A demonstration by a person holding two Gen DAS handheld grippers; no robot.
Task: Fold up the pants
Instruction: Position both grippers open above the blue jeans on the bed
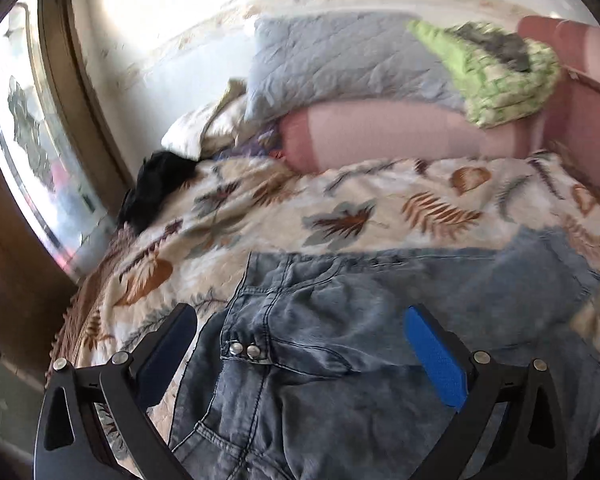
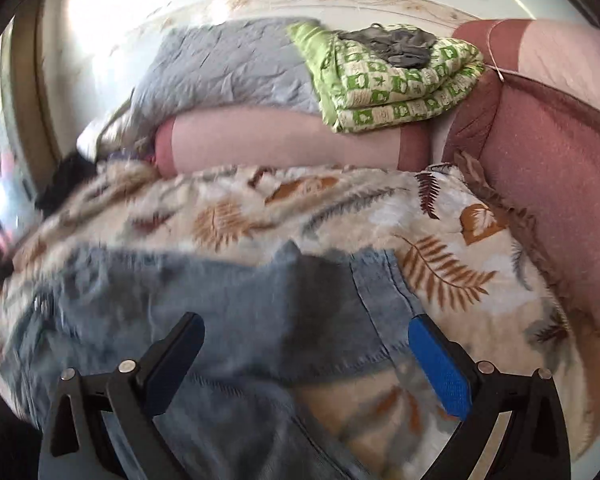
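Hovering low over the bed, both grippers are spread wide with nothing between their pads. The left gripper (image 1: 302, 322) hangs above the waist end of the jeans (image 1: 340, 340), close to the two metal snaps (image 1: 244, 349) at the fly. The right gripper (image 2: 306, 330) sits over a leg end, where a hem (image 2: 384, 292) meets the bedspread (image 2: 440, 240).

The jeans lie spread out near the bed's front edge, waist toward the window side, legs running toward the pink side. They look like soft, washed denim: limp, not slippery, with some weight, and thick at the seams and waistband. I'd judge the waistband and the hems the surest places to pinch, since those doubled edges won't slide out of the pads.

Further back, a black cloth (image 1: 156, 184) lies at the left edge. At the head of the bed rest a pink bolster (image 1: 400, 136), a grey pillow (image 1: 332, 60) and a folded green quilt (image 2: 396, 80).
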